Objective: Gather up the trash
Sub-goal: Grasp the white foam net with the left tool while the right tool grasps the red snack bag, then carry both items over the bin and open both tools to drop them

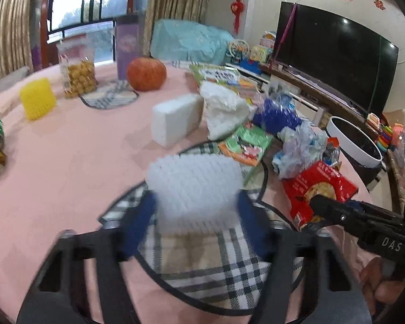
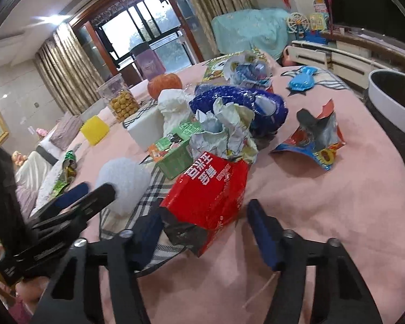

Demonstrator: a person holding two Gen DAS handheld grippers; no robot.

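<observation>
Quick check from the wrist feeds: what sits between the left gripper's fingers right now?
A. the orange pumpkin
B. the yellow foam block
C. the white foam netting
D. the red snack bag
C: the left gripper has its blue pads on either side of the white foam netting, which lies on the plaid mat.

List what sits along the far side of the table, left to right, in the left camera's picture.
Yellow block → jar of round snacks → purple box → orange pumpkin → green picture book.

Counter cloth (image 1: 75,148): pink.
Fabric mat (image 1: 202,259): black-and-white plaid.
Snack wrapper (image 2: 210,189): red, white lettering.
Foam net (image 1: 194,183): white.
Pumpkin (image 1: 146,74): orange.
</observation>
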